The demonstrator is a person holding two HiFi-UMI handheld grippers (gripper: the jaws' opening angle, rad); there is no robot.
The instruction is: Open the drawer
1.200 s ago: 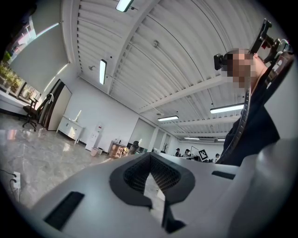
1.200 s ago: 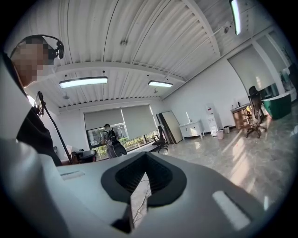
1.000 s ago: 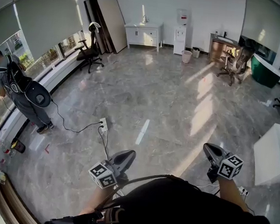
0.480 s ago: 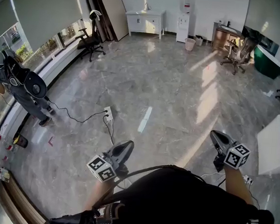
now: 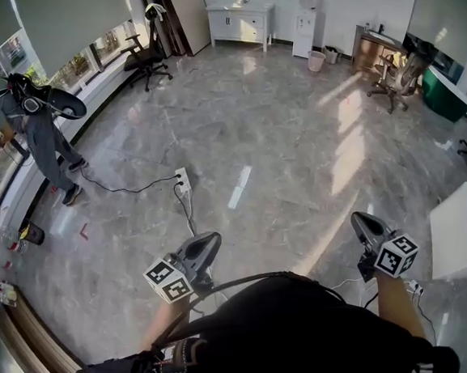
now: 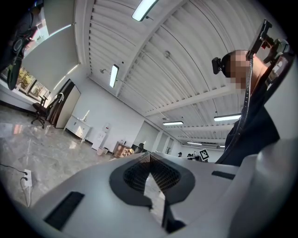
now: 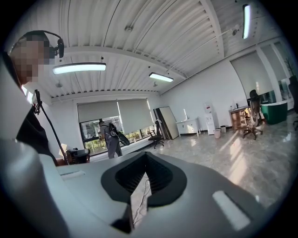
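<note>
The left claw (image 5: 207, 242) (image 6: 149, 156) has its jaws pressed together on nothing, and the right claw (image 5: 359, 223) (image 7: 145, 156) is likewise closed and empty. Both are held up over the near part of the marble floor (image 5: 286, 137). A power strip (image 5: 183, 182) lies just beyond the left claw, a white worktop (image 5: 458, 242) stands at the right edge, a person (image 5: 39, 132) is by the windows on the left, and the white cabinet (image 5: 238, 21), whose drawer fronts are too small to tell apart, stands against the far wall, well apart from both claws.
</note>
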